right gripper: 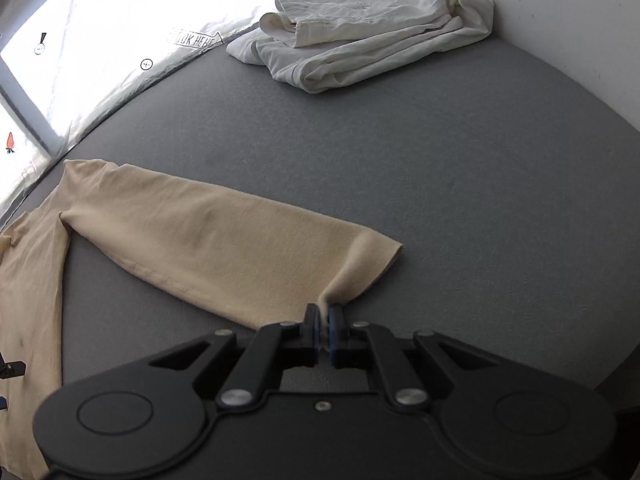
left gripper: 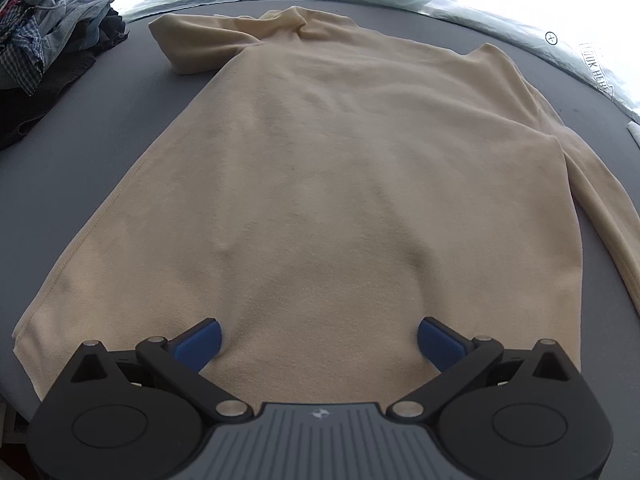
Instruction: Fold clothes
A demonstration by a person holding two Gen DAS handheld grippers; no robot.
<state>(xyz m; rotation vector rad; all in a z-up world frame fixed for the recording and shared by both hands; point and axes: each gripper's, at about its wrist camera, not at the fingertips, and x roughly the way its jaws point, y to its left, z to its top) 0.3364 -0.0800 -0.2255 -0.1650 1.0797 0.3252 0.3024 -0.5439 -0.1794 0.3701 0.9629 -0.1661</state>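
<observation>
Right wrist: right gripper [right gripper: 325, 322] pinching sleeve [right gripper: 224, 240] cuff edge; left gripper [left gripper: 319, 340] wide over hem.

The sweater [left gripper: 320, 168] lies flat on the desk [left gripper: 100, 152], hem nearest the left tongs [left gripper: 319, 344], collar at the far end; the left tongs sit over the hem, fingers spread apart; one sleeve [right gripper: 224, 240] extends sideways across the desk, its cuff clamped in the right tongs [right gripper: 329, 322]; a heap of clothes [left gripper: 44, 52] lies at the far left of the sweater; a folded stack [right gripper: 368, 28] lies in the far corner, well apart from the sleeve, against the wall [right gripper: 560, 8].
</observation>
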